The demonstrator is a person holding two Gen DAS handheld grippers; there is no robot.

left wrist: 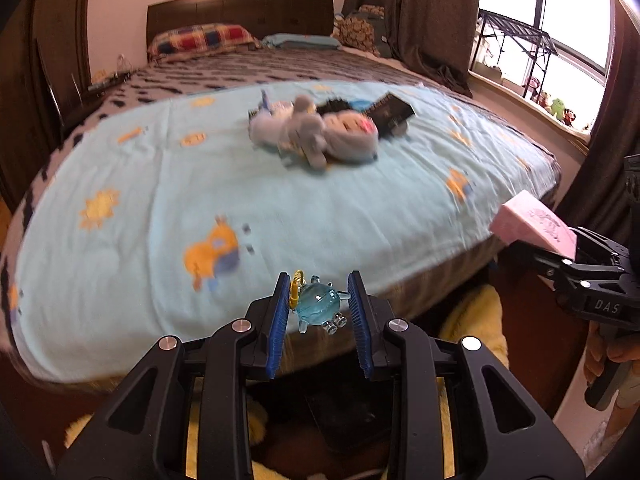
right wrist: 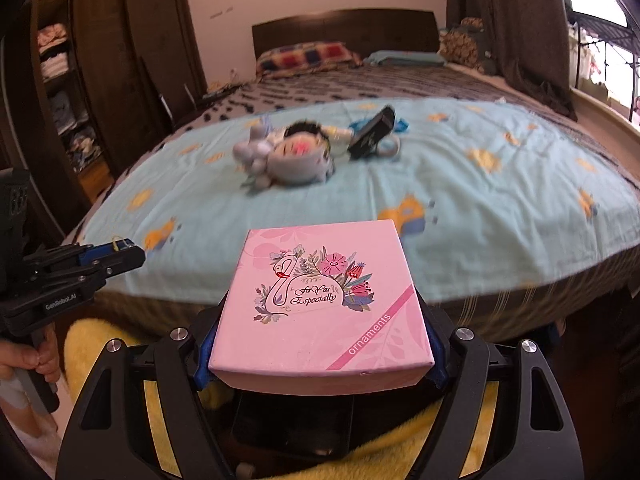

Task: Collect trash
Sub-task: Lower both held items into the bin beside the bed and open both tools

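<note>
blue pads of the left gripper (left wrist: 319, 306) pinch a small clear blue charm (left wrist: 319, 309); the right gripper (right wrist: 320, 354), spread wide, clamps a pink box (right wrist: 323, 300). both hang off the bed's (left wrist: 120, 208) near edge, toy pile (left wrist: 316, 130) mid-bed. the thinly held charm could slip loose.

Big bed (left wrist: 360, 72) in front of me. Light blue blanket (left wrist: 160, 184) with yellow pictures covers near end of bed, hangs over foot edge. Dark patterned cover shows on far half. In middle of blanket, small pile: soft grey plush toy (right wrist: 288, 156), black box (right wrist: 374, 130) leaning just beside it, blue bits under, too blurry to name. At head edge, checked pillow (left wrist: 200, 38) and blue pillow (left wrist: 304, 41), side by side.
</note>
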